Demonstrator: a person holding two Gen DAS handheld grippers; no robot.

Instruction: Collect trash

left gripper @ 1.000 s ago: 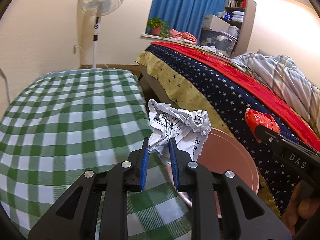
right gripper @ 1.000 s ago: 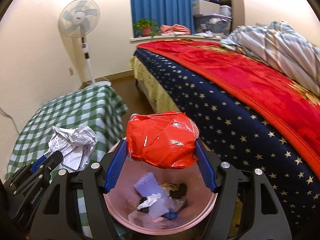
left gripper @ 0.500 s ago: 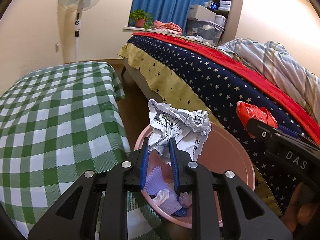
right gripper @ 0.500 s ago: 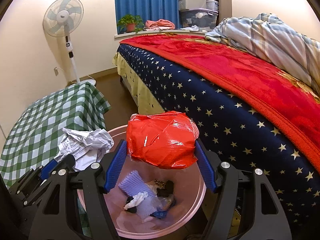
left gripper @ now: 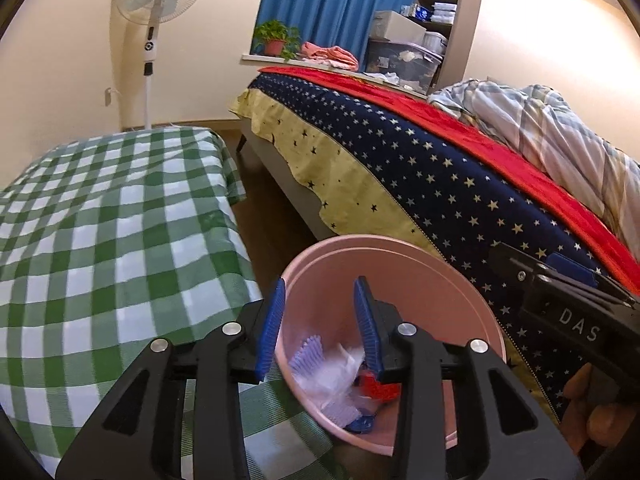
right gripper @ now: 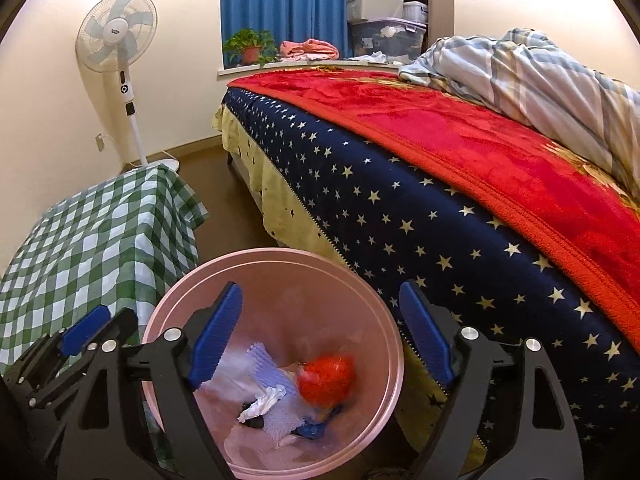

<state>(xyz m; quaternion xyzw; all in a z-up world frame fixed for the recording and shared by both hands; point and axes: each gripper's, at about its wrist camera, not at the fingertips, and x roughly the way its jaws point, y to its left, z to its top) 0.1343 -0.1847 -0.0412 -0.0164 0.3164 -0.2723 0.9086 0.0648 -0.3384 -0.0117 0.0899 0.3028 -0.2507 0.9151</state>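
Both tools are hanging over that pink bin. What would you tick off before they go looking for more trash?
1. Left tool empty: ok, jaws have just been opening, nothing between them.
2. Right tool empty: ok, jaws have just been opening, nothing between them.
3. Red wrapper inside the pink bin: ok.
4. Crumpled paper inside the bin: ok, though blurred.
5. Bin upright: ok.
6. Checked tablecloth free of trash: cannot tell, only part shows.
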